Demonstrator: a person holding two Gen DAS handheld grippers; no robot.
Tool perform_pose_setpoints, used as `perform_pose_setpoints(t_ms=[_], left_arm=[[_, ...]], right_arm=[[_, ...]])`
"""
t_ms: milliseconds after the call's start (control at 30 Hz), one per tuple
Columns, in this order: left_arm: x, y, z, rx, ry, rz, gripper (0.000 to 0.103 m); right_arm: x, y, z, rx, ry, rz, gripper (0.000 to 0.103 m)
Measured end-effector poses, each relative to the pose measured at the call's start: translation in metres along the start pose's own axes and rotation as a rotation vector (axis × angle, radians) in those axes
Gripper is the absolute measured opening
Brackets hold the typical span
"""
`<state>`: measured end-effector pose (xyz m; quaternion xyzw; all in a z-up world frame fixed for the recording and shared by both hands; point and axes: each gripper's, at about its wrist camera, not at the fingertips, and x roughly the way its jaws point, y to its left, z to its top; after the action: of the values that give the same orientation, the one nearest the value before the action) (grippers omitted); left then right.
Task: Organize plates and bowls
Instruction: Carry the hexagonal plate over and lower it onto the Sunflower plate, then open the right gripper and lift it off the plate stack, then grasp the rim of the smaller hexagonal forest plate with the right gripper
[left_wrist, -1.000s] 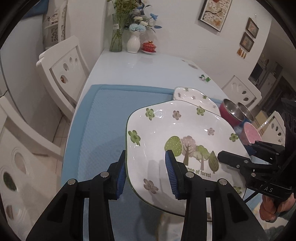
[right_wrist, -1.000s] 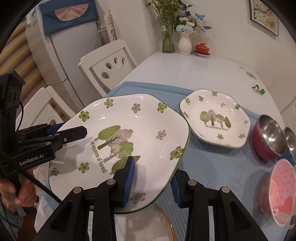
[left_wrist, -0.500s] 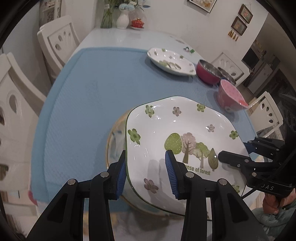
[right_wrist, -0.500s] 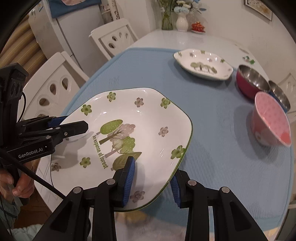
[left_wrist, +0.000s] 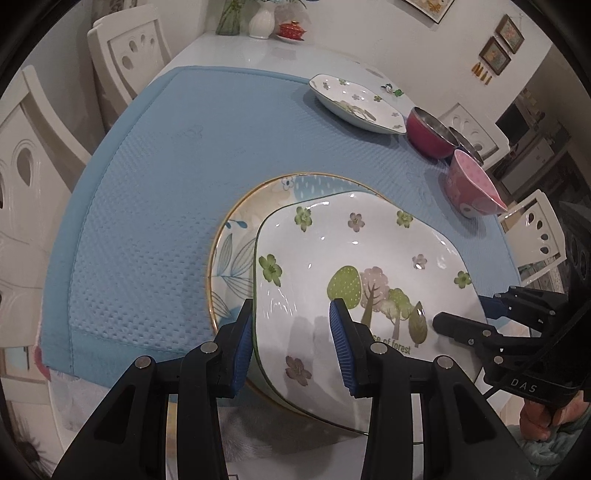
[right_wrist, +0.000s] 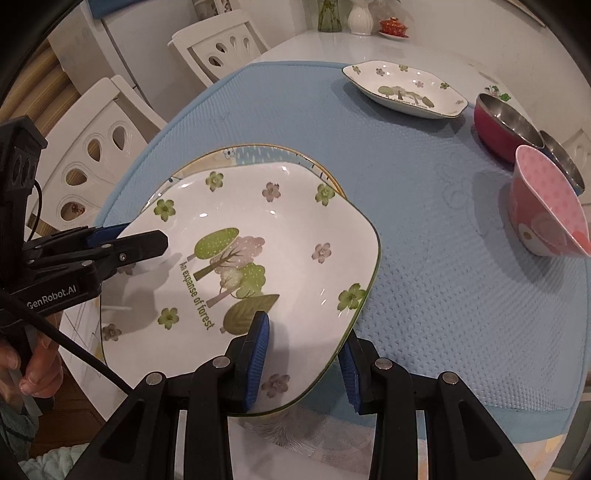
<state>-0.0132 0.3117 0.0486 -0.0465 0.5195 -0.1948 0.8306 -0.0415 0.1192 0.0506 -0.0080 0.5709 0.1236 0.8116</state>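
While gripped, forest plate (left_wrist: 354, 258) level, trees upright

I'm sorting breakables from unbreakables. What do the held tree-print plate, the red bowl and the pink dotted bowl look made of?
White tree-print plate: glazed ceramic, probably; glossy highlights and a thin green painted rim.
Red bowl with silver inside: apparently stainless steel with a red coating; brushed grey reflective interior.
Pink dotted bowl: ceramic or melamine; smooth and thin-walled, so I cannot tell which.

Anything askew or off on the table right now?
The pink bowl leans tilted on the blue mat instead of sitting flat. The forest plate, gripped by both grippers, sits off-centre over the gold-rimmed plate. No spills or damage visible.
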Motion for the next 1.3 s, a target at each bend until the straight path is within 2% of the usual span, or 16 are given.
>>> perform_pose_setpoints(t_ms=[100,200,300,467,700,833,933,1067,1167,1233,1300], left_arm=[[0.003,0.002,0.003,-0.01,0.006,0.021,0.036],[-0.001,0.004,0.011,-0.018,-0.018,0.04,0.036],[-0.006,0.01,0.019,-0.039,-0.048,0.029,0.038],[-0.016,0.019,0.033,-0.055,-0.091,0.073,0.038],[-0.023,0.037,0.049,-0.128,-0.119,0.031,0.038],[-0.026,0.033,0.061,-0.125,-0.133,0.007,0.038],[-0.028,0.027,0.074,-0.09,-0.144,0.004,0.038],[-0.029,0.019,0.092,-0.043,-0.158,-0.014,0.038],[-0.027,0.01,0.11,0.002,-0.168,-0.021,0.038],[-0.023,0.002,0.128,0.035,-0.173,-0.031,0.038],[-0.02,-0.004,0.141,0.062,-0.178,-0.035,0.038]], right_arm=[[0.008,0.003,0.0,-0.008,0.043,-0.005,0.035],[0.005,0.006,0.002,-0.026,0.04,-0.02,0.035],[0.0,0.007,0.004,-0.037,0.039,-0.018,0.036],[-0.01,0.012,-0.001,-0.087,0.042,0.02,0.036],[-0.02,0.029,0.0,-0.203,0.018,0.05,0.037],[-0.014,0.04,0.005,-0.229,0.021,0.028,0.037],[-0.025,0.021,0.018,-0.136,-0.012,0.068,0.037],[-0.042,-0.019,0.042,0.052,-0.083,0.121,0.038],[-0.047,-0.046,0.064,0.181,-0.121,0.14,0.044],[-0.049,-0.057,0.076,0.242,-0.139,0.163,0.053],[-0.05,-0.069,0.087,0.305,-0.163,0.191,0.056]])
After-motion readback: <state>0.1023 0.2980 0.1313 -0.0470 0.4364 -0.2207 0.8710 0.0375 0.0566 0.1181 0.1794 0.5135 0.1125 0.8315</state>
